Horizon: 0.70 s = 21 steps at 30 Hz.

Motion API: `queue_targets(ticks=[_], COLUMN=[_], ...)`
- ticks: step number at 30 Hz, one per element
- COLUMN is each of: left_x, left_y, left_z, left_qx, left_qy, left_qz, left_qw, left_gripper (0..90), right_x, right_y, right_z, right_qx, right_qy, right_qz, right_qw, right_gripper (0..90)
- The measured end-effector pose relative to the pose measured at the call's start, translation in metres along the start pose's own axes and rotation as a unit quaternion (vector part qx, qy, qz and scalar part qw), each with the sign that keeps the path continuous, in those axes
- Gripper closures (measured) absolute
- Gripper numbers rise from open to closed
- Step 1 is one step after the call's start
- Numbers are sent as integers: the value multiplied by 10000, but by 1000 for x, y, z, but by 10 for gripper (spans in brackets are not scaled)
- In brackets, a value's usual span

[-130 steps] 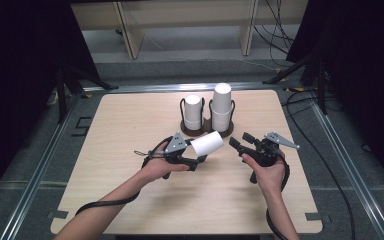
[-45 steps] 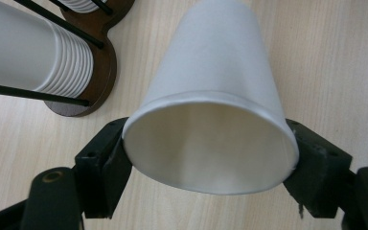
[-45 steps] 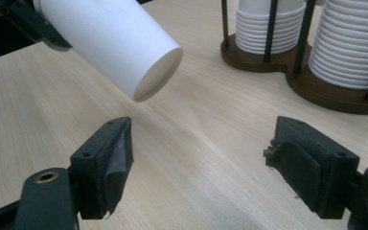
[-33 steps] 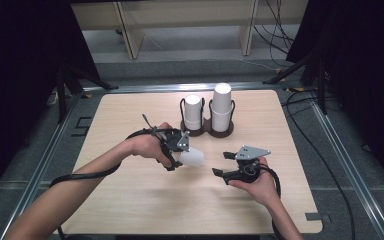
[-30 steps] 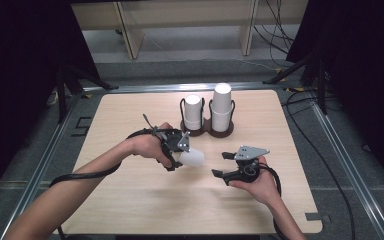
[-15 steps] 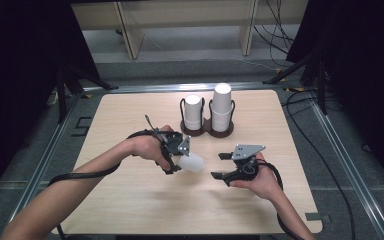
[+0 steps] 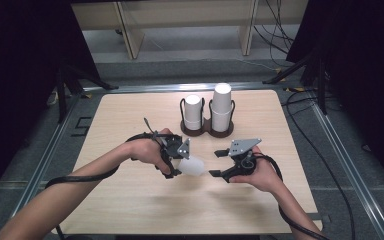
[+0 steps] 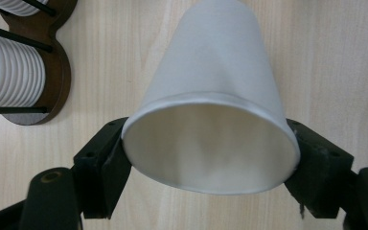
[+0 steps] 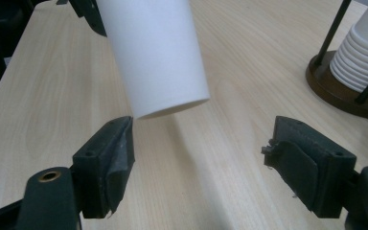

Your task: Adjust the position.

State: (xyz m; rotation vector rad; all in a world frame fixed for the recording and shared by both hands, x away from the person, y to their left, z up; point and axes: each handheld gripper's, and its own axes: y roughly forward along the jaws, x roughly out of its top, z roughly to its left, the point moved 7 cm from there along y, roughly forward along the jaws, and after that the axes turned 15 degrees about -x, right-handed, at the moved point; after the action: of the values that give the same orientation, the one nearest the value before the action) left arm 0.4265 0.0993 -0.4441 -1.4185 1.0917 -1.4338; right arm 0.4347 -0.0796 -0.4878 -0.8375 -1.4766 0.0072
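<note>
Left gripper (image 8: 206, 158) clamps cup (image 8: 211, 120) at rim; right gripper (image 9: 203, 158) wide, cup base above its fingers; centre before closing.

Cables (image 7: 300, 102), wooden furniture legs (image 7: 130, 27) beyond table.

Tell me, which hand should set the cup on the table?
Probably the left. Its gripper is clamped on the cup near the rim, above the table. The right gripper is open, holding nothing, just beside the cup's bottom.

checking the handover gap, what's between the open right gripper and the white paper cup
Nothing: in the right gripper view, bare wooden table shows between the right gripper and the white paper cup.
</note>
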Motion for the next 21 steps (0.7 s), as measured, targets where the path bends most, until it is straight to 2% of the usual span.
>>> queue_targets(ticks=[2,9,13,19,20,21], left_x=[-1,-2,-3,-4,-4,-4], left_y=[1,-1,-1,-2,-2,-2], left_z=[-1,-3,-5,-3,-4,-4], left_qx=[-30,-45,-74,-51,-62,-69], left_qy=[-26,-60,-34,-34,-34,-32], left_qz=[7,69,225,322,334,345], left_qw=[10000,9999,9997,9995,9994,9994], left_gripper=[240,242,242,243,243,243], right_x=[1,6,9,14,15,16], right_y=[0,2,4,5,6,6], right_z=[2,9,11,13,13,15], right_qx=[61,142,181,246,234,262], right_qy=[51,-111,-291,-333,-409,-360], right_qz=[70,193,225,308,284,309], right_qw=[9999,9997,9992,9987,9985,9985], right_gripper=[240,240,240,240,240,240])
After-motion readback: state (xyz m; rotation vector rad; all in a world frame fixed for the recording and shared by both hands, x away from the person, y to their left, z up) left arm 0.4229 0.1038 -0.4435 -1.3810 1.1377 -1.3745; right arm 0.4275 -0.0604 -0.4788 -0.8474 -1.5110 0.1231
